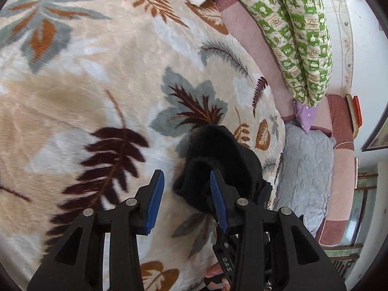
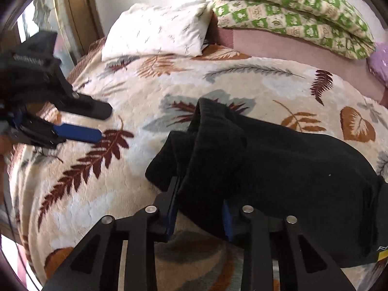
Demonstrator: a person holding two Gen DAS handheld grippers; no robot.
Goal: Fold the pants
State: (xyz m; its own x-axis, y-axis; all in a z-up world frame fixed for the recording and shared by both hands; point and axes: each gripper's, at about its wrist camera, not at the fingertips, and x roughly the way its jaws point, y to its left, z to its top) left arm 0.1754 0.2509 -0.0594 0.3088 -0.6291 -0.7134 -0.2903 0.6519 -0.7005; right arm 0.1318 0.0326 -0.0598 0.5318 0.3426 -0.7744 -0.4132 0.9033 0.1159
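Note:
Black pants (image 2: pixel 278 169) lie bunched on a leaf-patterned blanket (image 2: pixel 145 84), with a thick fold of their near edge standing up. My right gripper (image 2: pixel 200 194) is shut on that fold, and the fabric fills the gap between its blue pads. My left gripper (image 2: pixel 104 121) hovers over the blanket to the left of the pants, apart from them, jaws open with nothing between them. In the left wrist view the left gripper (image 1: pixel 186 177) points down at the blanket (image 1: pixel 97 84), and the pants (image 1: pixel 218 155) sit just beyond its right fingertip.
A white pillow (image 2: pixel 157 31) and a folded green-checked quilt (image 2: pixel 291 12) lie at the head of the bed on a pink sheet (image 2: pixel 278 46). A grey pillow (image 1: pixel 303 169) lies beside the blanket's edge. Bare blanket stretches left of the pants.

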